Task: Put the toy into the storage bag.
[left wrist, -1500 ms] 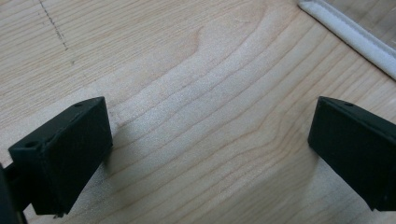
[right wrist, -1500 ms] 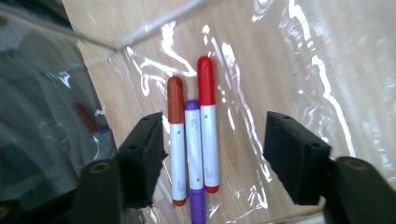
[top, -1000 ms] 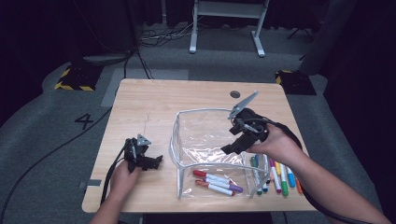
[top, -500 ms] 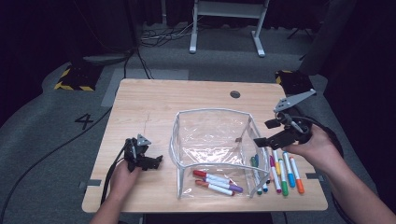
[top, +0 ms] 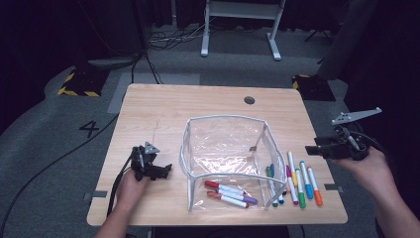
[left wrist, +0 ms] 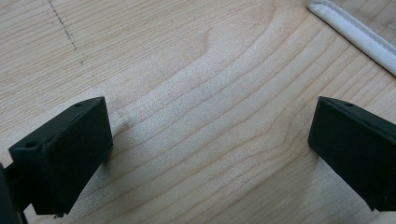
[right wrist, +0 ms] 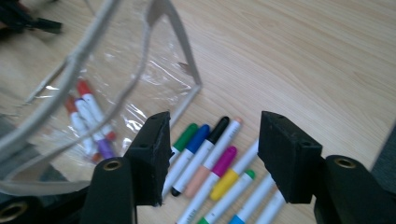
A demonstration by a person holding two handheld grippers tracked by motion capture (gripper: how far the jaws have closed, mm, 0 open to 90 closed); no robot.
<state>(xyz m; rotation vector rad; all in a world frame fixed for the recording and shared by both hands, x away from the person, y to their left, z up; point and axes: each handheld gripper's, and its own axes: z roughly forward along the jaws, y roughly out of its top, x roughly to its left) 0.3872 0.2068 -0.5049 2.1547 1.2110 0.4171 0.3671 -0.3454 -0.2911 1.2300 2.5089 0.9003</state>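
From above, my right gripper (top: 313, 149) is hovering off the table's right edge, jaws just narrowing on nothing — loose markers (top: 297, 181) are lying left of it beside the clear pouch (top: 225, 148). My left gripper (top: 167, 168) is resting spread, farther off. Along my right jaws, markers (right wrist: 212, 156) are running lengthwise away, between the pads.

The right gripper (top: 317, 148) is no longer over the clear pouch (top: 225, 144): across the earlier pictures it swings out from above the pouch's far right corner, passes over the row of loose markers (top: 297, 181), and now hangs off the table's (top: 163, 106) right edge. Its jaws have just been closing and stand nearer together than a moment ago, with nothing gripped between them; the markers lie on the wood beyond them.
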